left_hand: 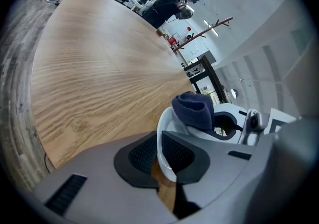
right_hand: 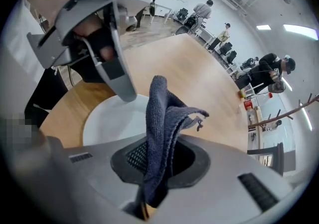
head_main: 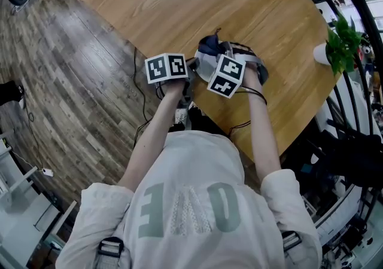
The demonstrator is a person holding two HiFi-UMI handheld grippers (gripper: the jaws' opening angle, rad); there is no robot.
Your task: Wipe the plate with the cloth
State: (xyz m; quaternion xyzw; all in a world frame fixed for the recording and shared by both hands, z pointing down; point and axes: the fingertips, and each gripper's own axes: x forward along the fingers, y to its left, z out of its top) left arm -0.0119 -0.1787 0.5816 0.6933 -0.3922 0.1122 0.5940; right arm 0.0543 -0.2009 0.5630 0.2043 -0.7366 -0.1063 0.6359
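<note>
The left tool (left_hand: 160,157) is clamping the rim of the white plate (right_hand: 107,118) at lower centre. The right tool (right_hand: 158,161) is gripping the blue cloth (right_hand: 162,108) over the plate, which is resting on the bench (head_main: 179,5).

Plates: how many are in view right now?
1. The plate, rim clamped in the left gripper, sits below the cloth that the right gripper holds. Grippers cover part of it; no second plate shows.

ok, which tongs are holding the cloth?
The right tongs: the dark blue cloth is pinched between them. The left tongs clamp the rim of the white plate instead.
</note>
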